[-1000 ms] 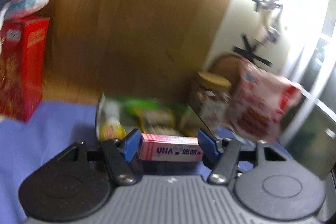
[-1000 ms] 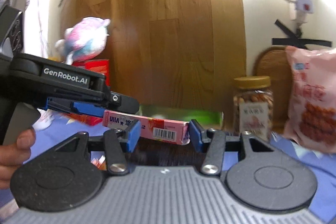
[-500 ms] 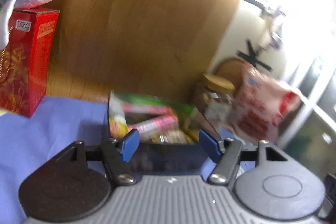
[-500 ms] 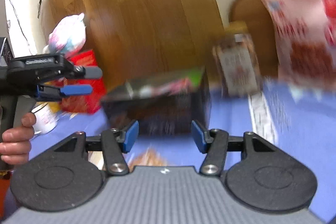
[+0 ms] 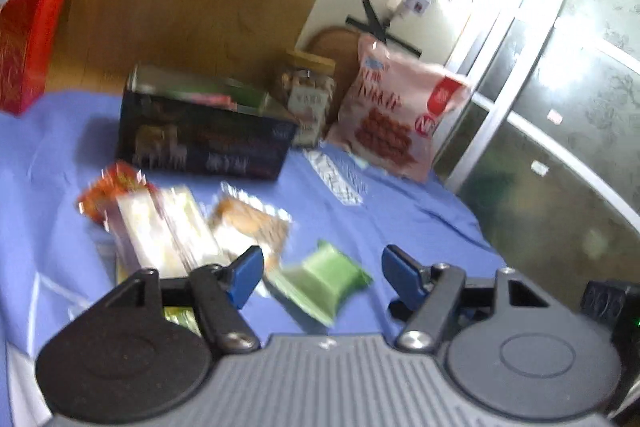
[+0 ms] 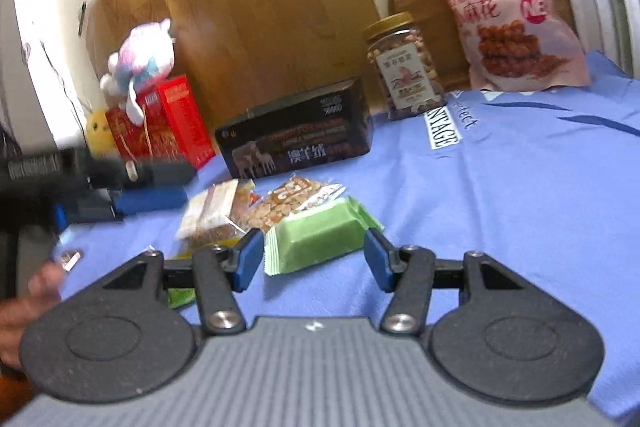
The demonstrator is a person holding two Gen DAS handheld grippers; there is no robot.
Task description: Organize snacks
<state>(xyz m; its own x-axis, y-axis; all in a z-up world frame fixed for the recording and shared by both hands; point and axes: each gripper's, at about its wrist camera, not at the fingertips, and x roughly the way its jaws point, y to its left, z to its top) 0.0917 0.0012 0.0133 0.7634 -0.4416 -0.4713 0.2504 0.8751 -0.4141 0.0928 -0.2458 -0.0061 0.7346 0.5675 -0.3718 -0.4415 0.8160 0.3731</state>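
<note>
Both grippers lined up on the next loose snack in front of the dark box (image 6: 296,139).

The right gripper (image 6: 314,255), spread and empty, frames the green packet (image 6: 320,235), which lies flat nearer than the box, long axis across the jaws; next, probably close and lift. The left gripper (image 5: 322,273) is spread, empty.

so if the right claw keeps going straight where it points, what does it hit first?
Most likely the green wrapped snack: it lies on the blue cloth just ahead, framed by the open right claw. Depth is unclear; the pads do not appear to touch it.
</note>
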